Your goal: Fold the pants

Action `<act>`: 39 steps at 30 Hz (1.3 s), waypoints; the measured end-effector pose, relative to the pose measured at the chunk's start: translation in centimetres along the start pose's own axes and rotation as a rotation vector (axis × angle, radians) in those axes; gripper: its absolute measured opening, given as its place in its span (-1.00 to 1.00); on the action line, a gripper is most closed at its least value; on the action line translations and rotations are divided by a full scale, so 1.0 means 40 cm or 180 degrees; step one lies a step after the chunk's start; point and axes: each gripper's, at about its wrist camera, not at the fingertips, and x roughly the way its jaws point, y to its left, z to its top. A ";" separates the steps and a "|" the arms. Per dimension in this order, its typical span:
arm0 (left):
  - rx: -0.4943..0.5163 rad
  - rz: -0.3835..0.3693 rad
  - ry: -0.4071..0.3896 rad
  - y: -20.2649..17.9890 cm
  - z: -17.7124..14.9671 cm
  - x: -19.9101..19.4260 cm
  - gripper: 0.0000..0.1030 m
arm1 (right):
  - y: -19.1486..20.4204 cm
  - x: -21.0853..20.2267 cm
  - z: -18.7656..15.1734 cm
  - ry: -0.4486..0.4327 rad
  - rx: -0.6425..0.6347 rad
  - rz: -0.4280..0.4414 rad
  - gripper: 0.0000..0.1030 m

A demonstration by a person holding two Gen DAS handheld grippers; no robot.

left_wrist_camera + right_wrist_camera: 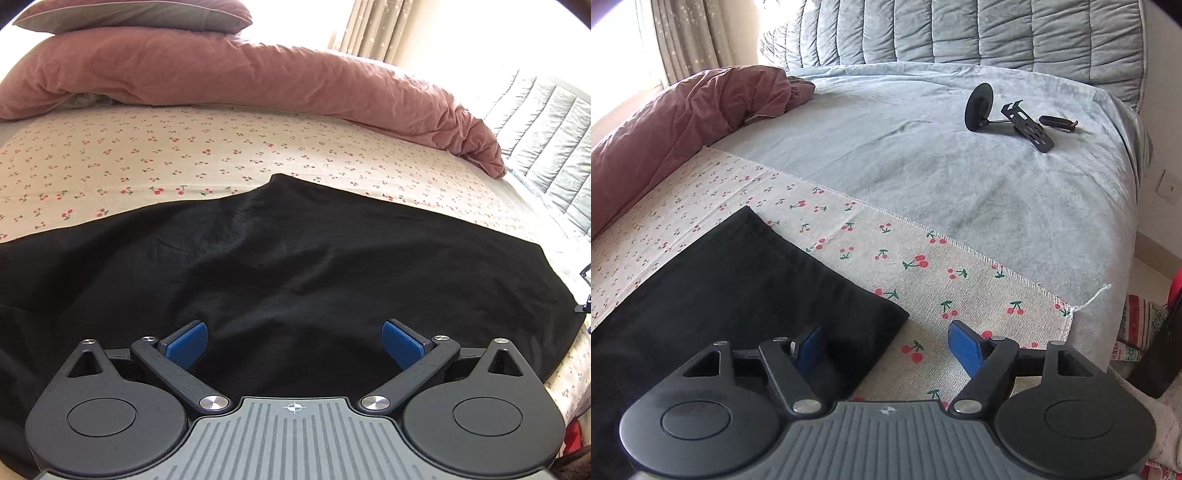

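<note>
Left wrist view: the pants lie spread flat across the cherry-print sheet, a wide black sheet of cloth with a peak at its far edge, so it looks at most partly folded, with further folds still to make. The left gripper hovers over the near part of the cloth, jaws wide apart and nothing between the pads. Behind, a pink duvet is bunched along the far side with a pillow on top, well clear of the work. Right wrist view: one squared end of the pants reaches toward the right gripper, whose jaws stand apart, empty, straddling the corner of that end without pinching it. A black stand lies on the grey blanket, well apart. Nothing blocks a fold.
</note>
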 end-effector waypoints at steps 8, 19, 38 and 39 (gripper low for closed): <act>-0.0065 -0.0073 0.0003 -0.029 0.015 0.031 0.98 | 0.048 -0.001 -0.005 -0.0024 -0.0222 0.0058 -0.48; -0.0204 -0.0392 -0.0109 -0.047 0.034 0.042 0.97 | 0.199 -0.133 -0.020 -0.0292 -0.0635 0.0857 -0.87; -0.1176 -0.1306 0.0164 -0.029 0.045 0.200 0.12 | 0.701 -0.376 -0.374 0.0652 -0.2578 0.2930 -0.87; -0.1211 -0.1311 0.0182 -0.025 0.045 0.204 0.10 | 0.707 -0.382 -0.379 0.0671 -0.2600 0.2975 -0.87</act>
